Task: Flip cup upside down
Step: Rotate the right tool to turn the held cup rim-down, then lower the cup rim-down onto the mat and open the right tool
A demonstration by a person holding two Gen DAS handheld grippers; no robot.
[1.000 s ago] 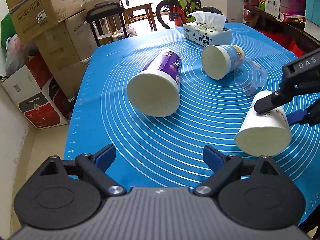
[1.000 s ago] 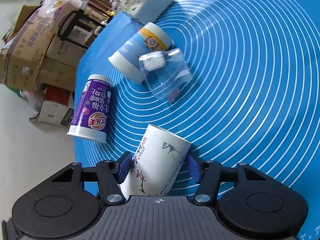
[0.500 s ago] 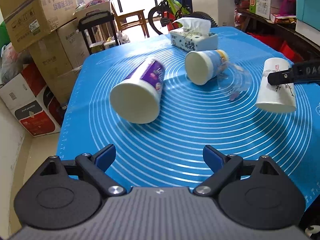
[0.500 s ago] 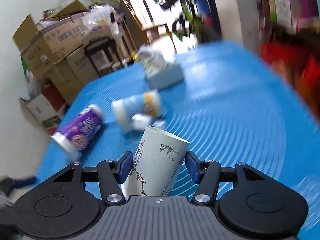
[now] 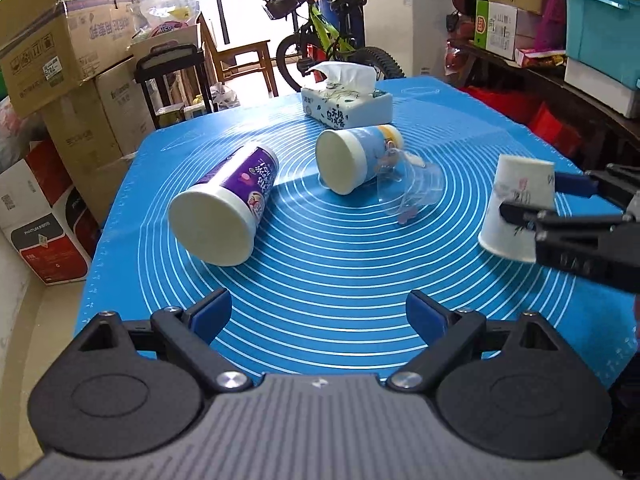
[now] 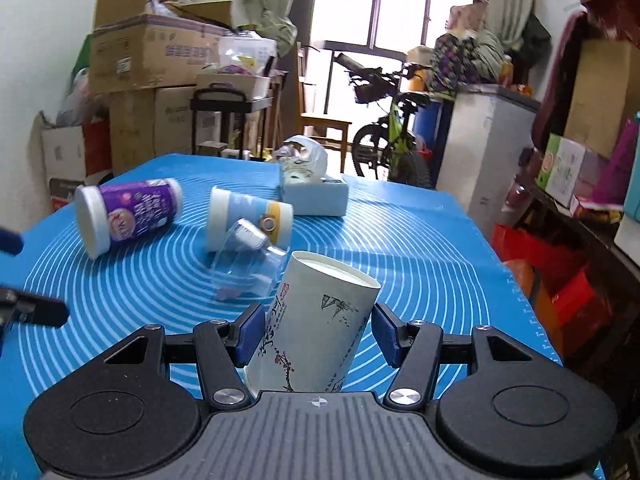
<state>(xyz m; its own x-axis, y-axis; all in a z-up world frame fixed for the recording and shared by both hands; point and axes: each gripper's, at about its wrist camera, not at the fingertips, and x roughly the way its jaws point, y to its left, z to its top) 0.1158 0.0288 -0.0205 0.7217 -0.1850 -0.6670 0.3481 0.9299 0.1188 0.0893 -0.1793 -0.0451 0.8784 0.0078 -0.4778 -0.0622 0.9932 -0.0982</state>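
Observation:
My right gripper (image 6: 318, 336) is shut on a white paper cup (image 6: 316, 328) with ink drawings. It holds the cup above the blue mat, narrow base up and wide mouth down, slightly tilted. In the left wrist view the cup (image 5: 518, 204) hangs at the right, gripped by the right gripper (image 5: 532, 200). My left gripper (image 5: 318, 314) is open and empty over the near part of the mat. A purple cup (image 5: 226, 208), a light blue cup (image 5: 356, 156) and a clear plastic cup (image 5: 412, 184) lie on their sides on the mat.
A tissue box (image 5: 346, 106) stands at the far side of the blue mat (image 5: 340, 272). Cardboard boxes (image 5: 68, 92) are stacked left of the table. A bicycle (image 5: 320, 44) stands behind it. Shelves with boxes (image 5: 560, 52) run along the right.
My right gripper has lifted the white cup off the mat and turned it from lying on its side to mouth down. My left gripper has stayed open.

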